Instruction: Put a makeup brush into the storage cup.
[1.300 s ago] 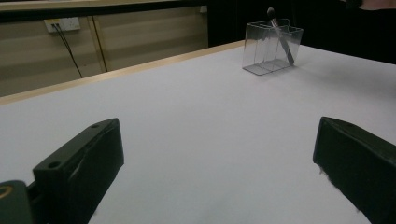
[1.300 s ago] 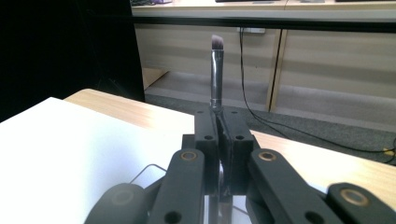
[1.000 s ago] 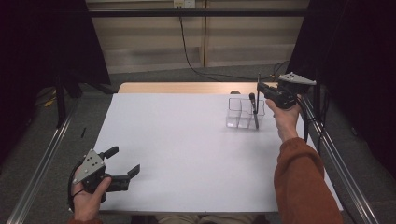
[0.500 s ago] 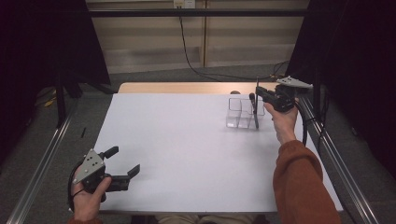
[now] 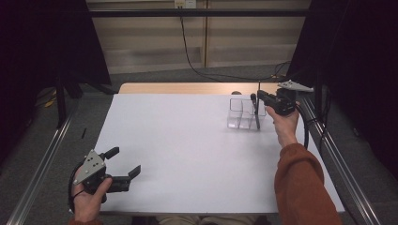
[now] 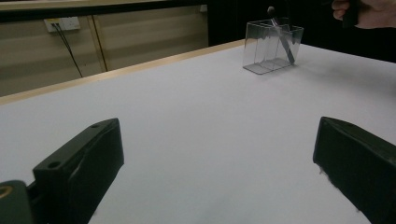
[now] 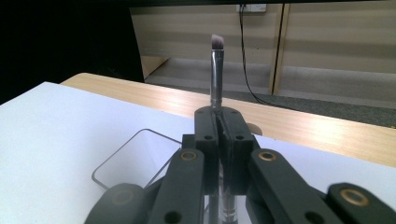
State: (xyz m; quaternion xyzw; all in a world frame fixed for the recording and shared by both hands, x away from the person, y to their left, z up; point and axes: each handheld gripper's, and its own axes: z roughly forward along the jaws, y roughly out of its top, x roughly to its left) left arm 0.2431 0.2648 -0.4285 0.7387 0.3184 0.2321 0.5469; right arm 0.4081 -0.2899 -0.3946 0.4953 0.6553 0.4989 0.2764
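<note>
Wood-edged table (image 7: 299, 122), brush (image 7: 216, 74) in right tool (image 7: 222, 135)

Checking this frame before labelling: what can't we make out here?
- Brush lower end: right gripper view, hidden behind the shut right gripper; whether it touches the box floor is unclear.
- Brush in the high view: too small and dark to separate from the gripper.
- Box compartments: high view and left gripper view, clear walls blur together; which one holds the brush is uncertain.
- Left gripper body: cut off by the bottom edge in its own view.
</note>
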